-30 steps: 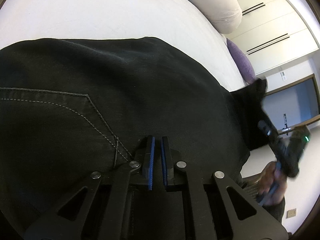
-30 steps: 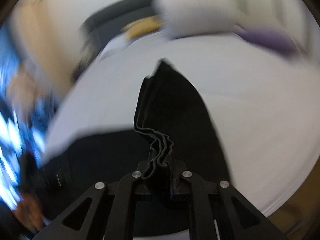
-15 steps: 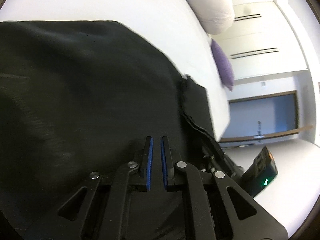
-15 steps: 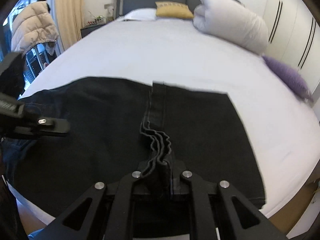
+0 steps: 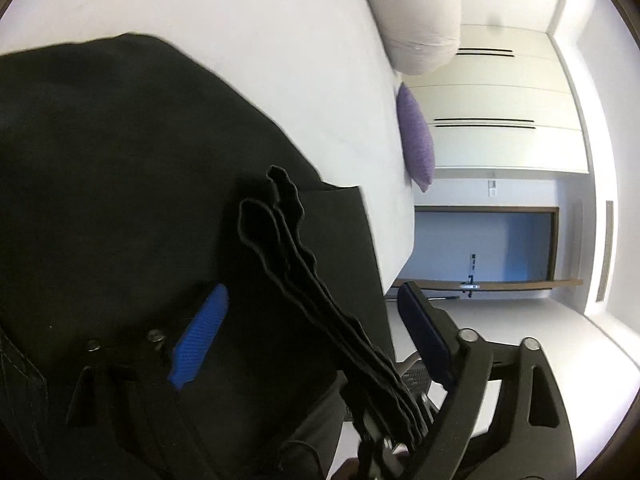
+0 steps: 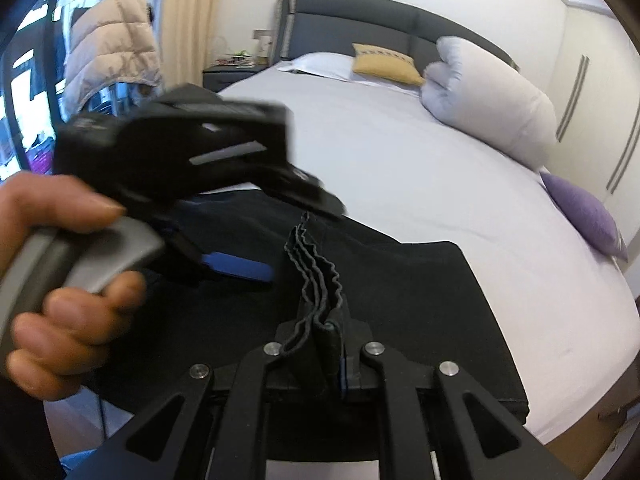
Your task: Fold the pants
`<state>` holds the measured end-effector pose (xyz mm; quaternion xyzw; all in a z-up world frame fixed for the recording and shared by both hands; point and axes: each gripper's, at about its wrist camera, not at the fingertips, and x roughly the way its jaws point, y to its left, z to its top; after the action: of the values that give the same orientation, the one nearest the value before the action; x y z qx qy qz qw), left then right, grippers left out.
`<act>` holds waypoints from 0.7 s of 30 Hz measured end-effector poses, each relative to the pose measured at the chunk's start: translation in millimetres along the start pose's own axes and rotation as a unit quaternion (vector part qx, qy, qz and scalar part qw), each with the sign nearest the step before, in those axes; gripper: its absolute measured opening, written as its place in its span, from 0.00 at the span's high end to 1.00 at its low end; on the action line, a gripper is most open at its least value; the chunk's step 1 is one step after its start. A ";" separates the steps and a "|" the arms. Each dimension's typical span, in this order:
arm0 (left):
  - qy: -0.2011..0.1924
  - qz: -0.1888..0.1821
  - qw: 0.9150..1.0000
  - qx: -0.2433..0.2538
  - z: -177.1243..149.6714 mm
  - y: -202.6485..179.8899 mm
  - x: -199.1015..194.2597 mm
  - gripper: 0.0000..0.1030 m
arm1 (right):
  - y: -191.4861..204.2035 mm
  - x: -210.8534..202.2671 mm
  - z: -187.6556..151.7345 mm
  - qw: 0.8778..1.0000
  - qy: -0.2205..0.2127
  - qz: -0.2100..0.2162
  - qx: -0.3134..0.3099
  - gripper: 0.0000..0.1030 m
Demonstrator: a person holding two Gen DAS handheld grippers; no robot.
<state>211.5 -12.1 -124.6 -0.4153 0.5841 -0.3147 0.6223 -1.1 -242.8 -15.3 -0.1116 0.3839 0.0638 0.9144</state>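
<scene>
The black pants (image 6: 400,292) are spread over the near edge of the bed (image 6: 400,152), on its white sheet. A bunched, layered hem of the pants (image 5: 304,280) is raised off the fabric and is clamped between the closed fingers of the right gripper (image 6: 334,344). The left gripper (image 5: 312,332) is held by a hand (image 6: 60,264) just beside that hem, its blue-padded fingers (image 5: 200,332) spread wide apart on either side of the folds, with nothing pinched. A large white pillow (image 6: 492,100) and a purple cushion (image 6: 588,212) are seen along the bed's far right edge, and a yellow cushion (image 6: 384,64) lies by the grey headboard (image 6: 360,20).
</scene>
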 end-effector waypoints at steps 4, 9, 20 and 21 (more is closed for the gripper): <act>0.013 0.018 1.000 0.006 10.1 0.8 -1.1 0.83 | 25.2 -4.0 2.8 1.000 -0.005 0.007 -0.028 0.89; 0.021 0.058 0.996 0.069 16.5 -15.6 -17.5 0.91 | 49.1 -3.4 4.6 0.998 -0.005 0.019 -0.057 0.89; 0.009 0.119 0.988 0.099 16.3 -12.7 -43.2 0.91 | 97.1 14.0 9.7 0.992 0.009 0.054 -0.110 0.89; 0.007 0.122 0.988 0.096 15.3 -9.1 -45.2 0.91 | 100.8 16.1 7.8 0.992 0.013 0.059 -0.113 0.89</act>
<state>222.1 25.7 -95.9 -0.2773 0.6022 -0.2939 0.6885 -4.9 -142.8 -37.2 -0.1921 0.3917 0.1592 0.8856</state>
